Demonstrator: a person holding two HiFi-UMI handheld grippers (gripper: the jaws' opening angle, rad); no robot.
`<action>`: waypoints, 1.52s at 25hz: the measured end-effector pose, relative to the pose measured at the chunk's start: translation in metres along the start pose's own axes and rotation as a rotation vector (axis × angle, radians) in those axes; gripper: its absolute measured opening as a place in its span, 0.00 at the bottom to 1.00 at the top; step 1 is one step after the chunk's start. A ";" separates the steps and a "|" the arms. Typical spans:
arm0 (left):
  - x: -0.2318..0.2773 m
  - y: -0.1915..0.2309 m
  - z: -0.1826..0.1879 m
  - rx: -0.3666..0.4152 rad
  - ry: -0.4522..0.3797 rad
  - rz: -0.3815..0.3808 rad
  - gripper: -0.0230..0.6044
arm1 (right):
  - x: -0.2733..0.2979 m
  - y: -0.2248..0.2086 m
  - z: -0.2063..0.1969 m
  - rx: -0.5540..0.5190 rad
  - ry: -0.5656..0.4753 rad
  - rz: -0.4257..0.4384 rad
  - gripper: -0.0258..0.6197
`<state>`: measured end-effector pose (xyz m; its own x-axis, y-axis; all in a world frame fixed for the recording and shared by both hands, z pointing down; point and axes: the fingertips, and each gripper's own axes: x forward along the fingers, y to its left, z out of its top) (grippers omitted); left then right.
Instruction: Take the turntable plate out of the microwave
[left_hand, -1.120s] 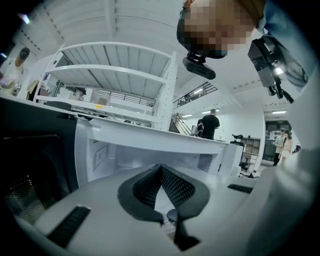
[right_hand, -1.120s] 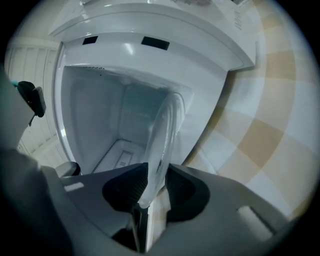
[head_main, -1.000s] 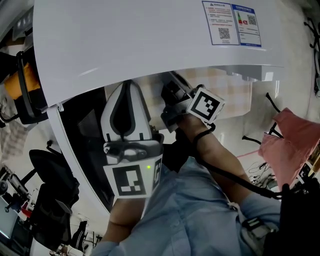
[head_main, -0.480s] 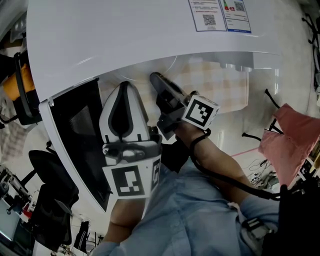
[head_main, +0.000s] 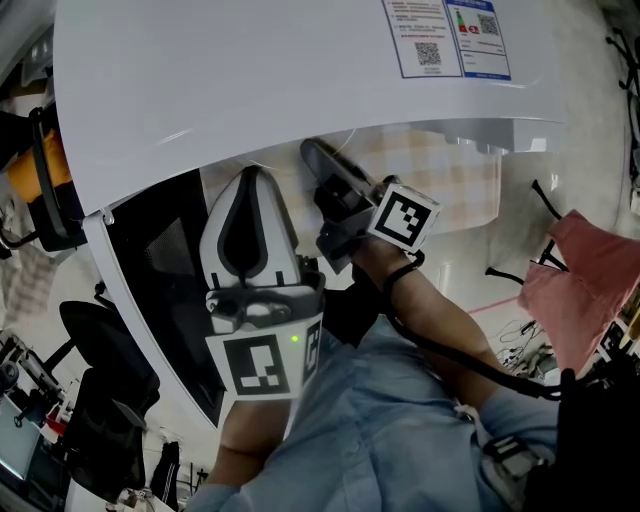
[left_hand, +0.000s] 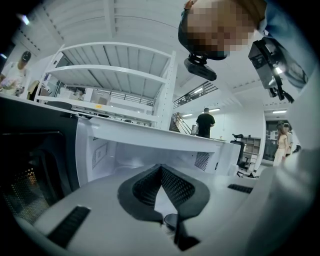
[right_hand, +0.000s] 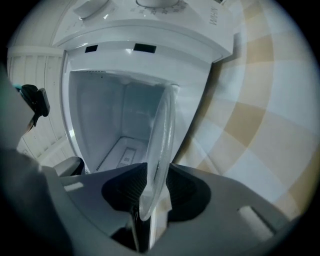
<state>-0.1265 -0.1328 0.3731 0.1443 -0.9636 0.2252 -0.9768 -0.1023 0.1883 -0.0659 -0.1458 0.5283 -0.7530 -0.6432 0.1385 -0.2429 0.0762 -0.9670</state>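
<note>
From above, the left gripper (head_main: 252, 172) and the right gripper (head_main: 318, 158) are at the open microwave (head_main: 250, 80). In the left gripper view its jaws are together, with nothing between them. In the right gripper view the jaws have just been opening and stand apart round the rim of the glass plate (right_hand: 162, 135), at the microwave's mouth.

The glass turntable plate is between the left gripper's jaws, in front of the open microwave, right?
No: the right gripper view shows the glass turntable plate between the jaws of the right gripper, which have just been opening, in front of the open microwave.
</note>
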 end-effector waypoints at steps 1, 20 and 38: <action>0.002 0.002 0.001 0.000 -0.001 0.002 0.05 | 0.003 0.001 0.002 -0.002 -0.001 0.006 0.22; 0.006 0.011 0.003 -0.002 0.004 0.018 0.05 | 0.012 0.006 0.007 0.002 -0.013 0.039 0.12; -0.001 0.005 0.002 -0.005 0.005 0.010 0.05 | 0.006 0.002 -0.002 0.032 -0.001 0.056 0.18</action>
<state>-0.1322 -0.1334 0.3719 0.1354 -0.9634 0.2315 -0.9773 -0.0915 0.1911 -0.0720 -0.1479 0.5272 -0.7641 -0.6397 0.0834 -0.1805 0.0878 -0.9797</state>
